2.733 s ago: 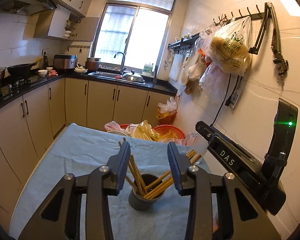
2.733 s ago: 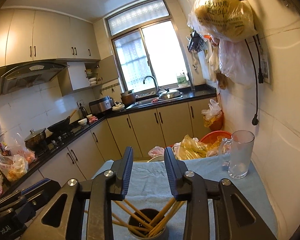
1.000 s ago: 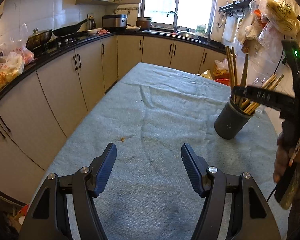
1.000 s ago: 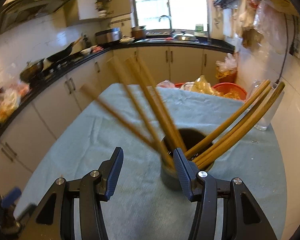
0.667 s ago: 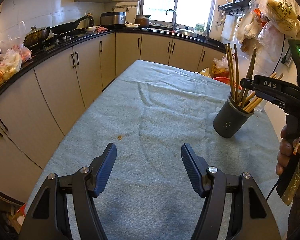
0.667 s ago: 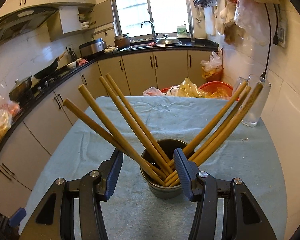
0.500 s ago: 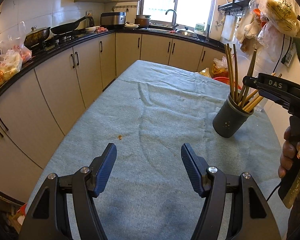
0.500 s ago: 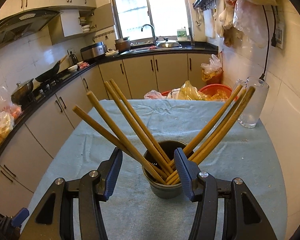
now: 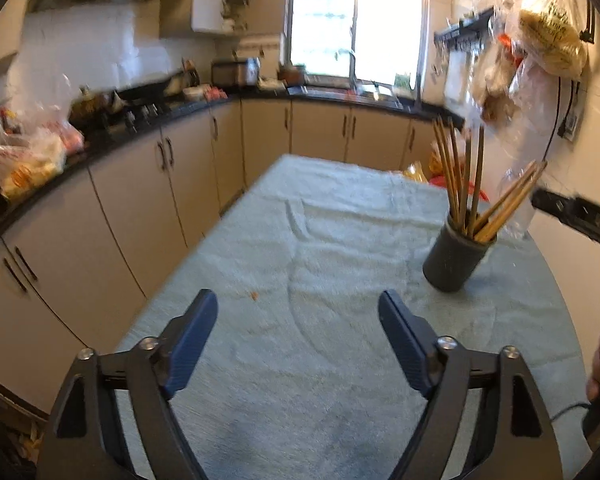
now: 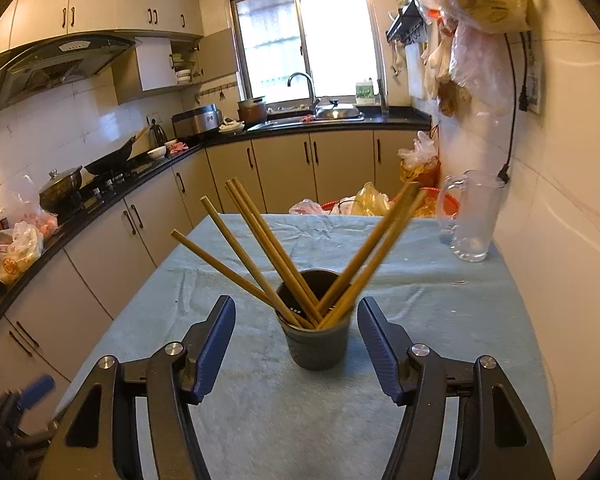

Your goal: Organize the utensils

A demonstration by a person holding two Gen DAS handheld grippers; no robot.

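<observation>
chopsticks sitting in the cup, both grippers letting go

a blue cloth [image 10: 440,312] is covering the table. a dark cup [image 10: 318,340] is standing upright on it, right of centre, holding chopsticks [image 10: 260,256] that are fanning out left and right. a glass mug [image 10: 474,216] is standing far right by the wall. the right gripper [image 10: 296,344] is hovering near the cup, jaws opening, pads clear of it. the left gripper [image 9: 298,338] is hanging over bare cloth, jaws opening on nothing.
</observation>
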